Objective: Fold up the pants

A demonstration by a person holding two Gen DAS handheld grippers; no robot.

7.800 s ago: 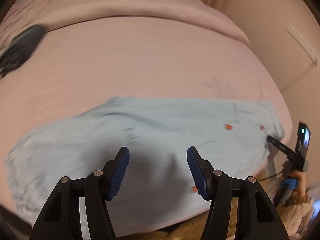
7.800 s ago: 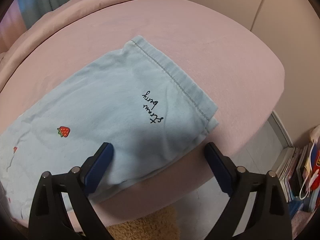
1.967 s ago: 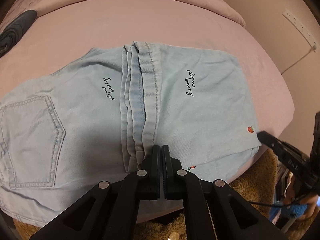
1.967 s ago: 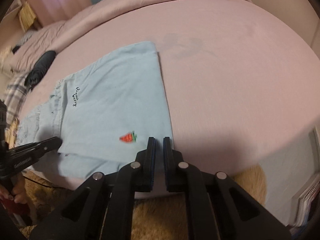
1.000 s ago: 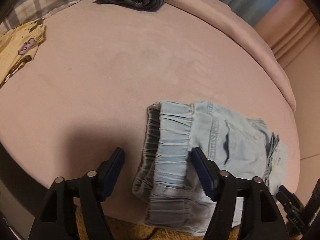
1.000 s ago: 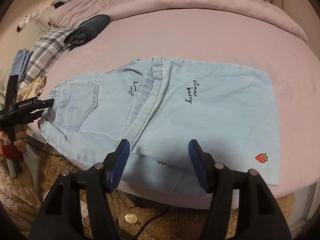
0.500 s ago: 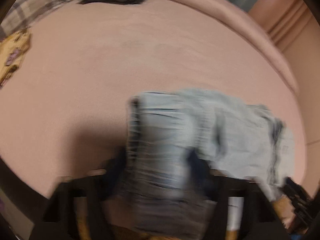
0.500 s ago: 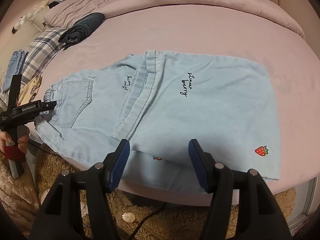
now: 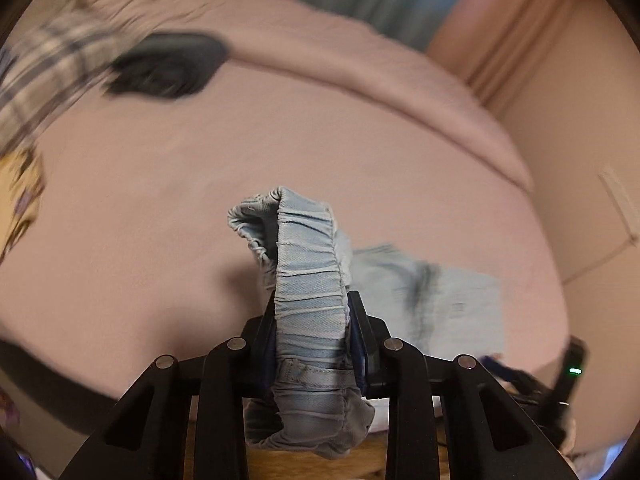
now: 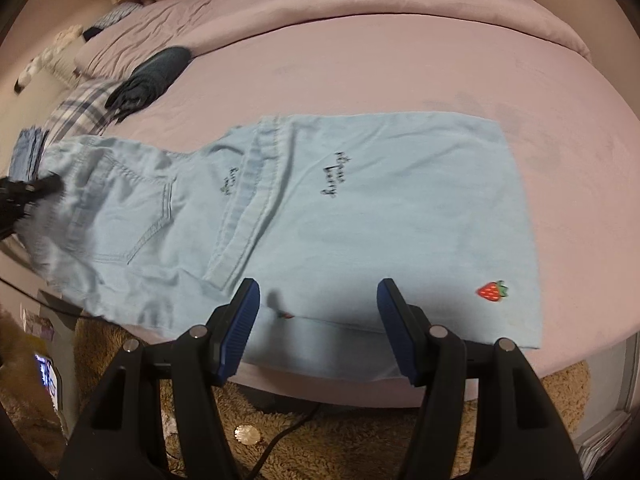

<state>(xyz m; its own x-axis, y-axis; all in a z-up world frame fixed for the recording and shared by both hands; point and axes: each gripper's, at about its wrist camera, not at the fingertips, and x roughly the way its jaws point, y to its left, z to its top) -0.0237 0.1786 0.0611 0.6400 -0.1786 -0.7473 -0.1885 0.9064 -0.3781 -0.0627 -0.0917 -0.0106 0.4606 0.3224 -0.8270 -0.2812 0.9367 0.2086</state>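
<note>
The left hand-held gripper (image 9: 311,320) points steeply downward, its jaws closing on the gathered elastic waistband of the pants (image 9: 308,292), which fills the gap between the blue pads and stands up beyond the fingertips. The right hand-held gripper (image 10: 318,322) also tilts downward, jaws spread wide and holding nothing, fingertips over the near edge of the pants.

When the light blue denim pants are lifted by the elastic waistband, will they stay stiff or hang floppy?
Probably floppy: the light blue denim pants lie flat in soft folds. The gathered waistband, between the closing jaws of the left gripper, curls over, so it should sag. The trailing cloth will likely drag on the pink bedsheet.
</note>
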